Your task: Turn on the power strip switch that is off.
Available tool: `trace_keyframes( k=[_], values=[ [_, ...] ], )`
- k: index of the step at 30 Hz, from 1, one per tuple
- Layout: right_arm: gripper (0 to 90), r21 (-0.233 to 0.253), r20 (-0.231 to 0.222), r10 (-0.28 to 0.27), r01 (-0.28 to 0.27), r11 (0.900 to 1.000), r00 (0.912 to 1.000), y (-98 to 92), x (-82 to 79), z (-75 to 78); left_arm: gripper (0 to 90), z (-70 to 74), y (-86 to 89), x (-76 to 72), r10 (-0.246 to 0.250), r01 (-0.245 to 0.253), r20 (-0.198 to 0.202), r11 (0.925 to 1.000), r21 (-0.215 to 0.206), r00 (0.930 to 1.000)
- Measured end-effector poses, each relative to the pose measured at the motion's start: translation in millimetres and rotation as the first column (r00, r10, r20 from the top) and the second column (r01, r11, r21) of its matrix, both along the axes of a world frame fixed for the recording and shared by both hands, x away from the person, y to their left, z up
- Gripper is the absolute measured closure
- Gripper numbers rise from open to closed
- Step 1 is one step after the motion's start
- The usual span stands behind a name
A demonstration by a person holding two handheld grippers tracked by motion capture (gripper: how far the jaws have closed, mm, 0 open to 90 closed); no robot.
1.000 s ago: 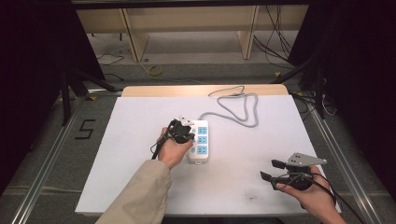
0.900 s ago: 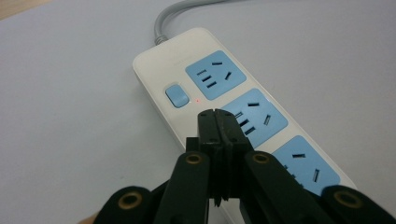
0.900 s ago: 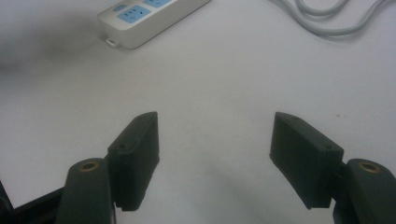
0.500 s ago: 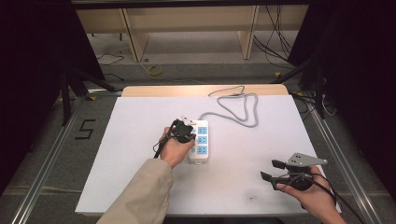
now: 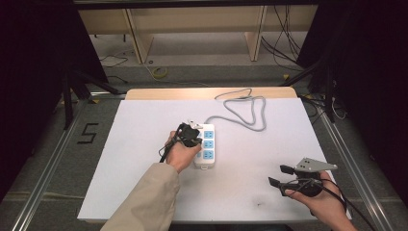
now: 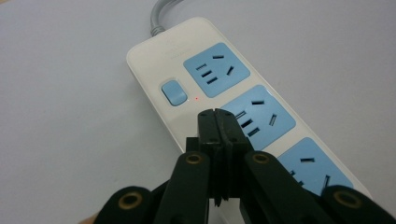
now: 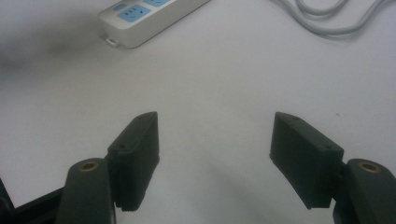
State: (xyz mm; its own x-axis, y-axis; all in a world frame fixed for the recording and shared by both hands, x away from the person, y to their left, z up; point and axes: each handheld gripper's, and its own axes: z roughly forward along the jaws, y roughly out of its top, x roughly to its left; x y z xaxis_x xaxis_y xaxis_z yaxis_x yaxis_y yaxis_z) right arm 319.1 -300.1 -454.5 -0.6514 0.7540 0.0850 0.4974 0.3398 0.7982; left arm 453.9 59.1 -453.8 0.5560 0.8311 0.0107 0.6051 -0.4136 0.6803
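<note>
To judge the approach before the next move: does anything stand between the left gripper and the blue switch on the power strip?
Nothing visible does. The left gripper, jaws shut, hovers beside the switch over the power strip.

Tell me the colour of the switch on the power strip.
Light blue switch, on the white power strip; clearest in the left gripper view.

The high view looks forward and down over the whole white table (image 5: 144, 159). The left gripper view sits close above the power strip (image 6: 154, 60), aimed along it toward its cord. The right gripper view looks low across the table, sharing that power strip (image 7: 140, 25), farther off.
</note>
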Motion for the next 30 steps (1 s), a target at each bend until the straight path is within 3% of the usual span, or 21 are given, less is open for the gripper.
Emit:
trace_keyframes(
  k=[12,30],
  values=[
    [33.2,-0.001,0.001,0.001,-0.001,1.0,1.0,-0.6,-0.9,0.5,89.8,0.1,-0.1,1.6,0.018,-0.018,-0.024,0.9997,-0.016,0.9996],
    [33.2,-0.004,-0.001,0.004,-0.004,1.0,1.0,-0.3,-1.2,0.4,89.9,2.2,-2.3,3.6,0.031,-0.031,-0.052,0.9995,0.003,0.9982]
  ],
)
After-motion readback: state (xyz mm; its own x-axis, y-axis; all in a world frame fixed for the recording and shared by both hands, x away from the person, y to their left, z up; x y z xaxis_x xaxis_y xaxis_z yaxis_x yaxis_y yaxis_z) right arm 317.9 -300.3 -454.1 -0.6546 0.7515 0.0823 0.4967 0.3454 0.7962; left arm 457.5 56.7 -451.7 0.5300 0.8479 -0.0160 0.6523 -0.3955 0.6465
